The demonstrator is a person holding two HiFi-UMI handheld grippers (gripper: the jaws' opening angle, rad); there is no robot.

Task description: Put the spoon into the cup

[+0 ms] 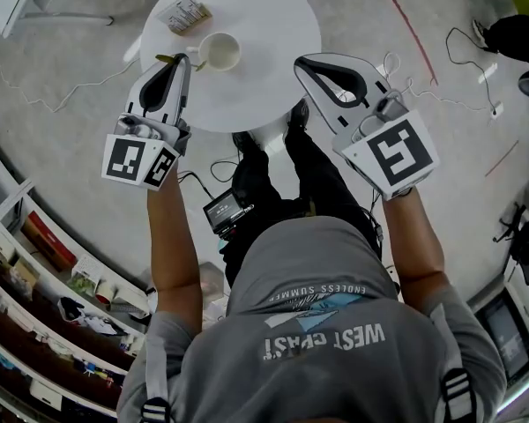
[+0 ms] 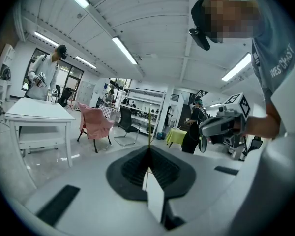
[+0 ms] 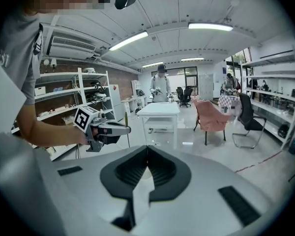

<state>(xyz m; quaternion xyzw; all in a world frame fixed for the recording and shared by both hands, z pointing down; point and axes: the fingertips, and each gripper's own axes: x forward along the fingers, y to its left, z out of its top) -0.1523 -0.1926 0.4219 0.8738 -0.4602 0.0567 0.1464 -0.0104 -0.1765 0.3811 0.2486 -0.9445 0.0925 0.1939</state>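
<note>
A white cup (image 1: 219, 51) stands on the round white table (image 1: 264, 25). My left gripper (image 1: 180, 61) hovers just left of the cup, shut on a thin olive spoon (image 1: 169, 59). In the left gripper view the spoon's stem (image 2: 149, 128) sticks up from the closed left gripper (image 2: 149, 149). My right gripper (image 1: 302, 63) hangs over the table's right edge, shut with nothing in it. The right gripper view shows its own closed tips, the right gripper (image 3: 147, 147), and across from it the left gripper (image 3: 106, 129) with the spoon (image 3: 126, 130).
A printed packet (image 1: 183, 13) lies at the table's far left. The person's legs and a small black device (image 1: 227, 210) are below the table. Shelves (image 1: 35, 271) line the lower left. Cables trail on the floor (image 1: 458, 95). White tables and chairs stand farther off.
</note>
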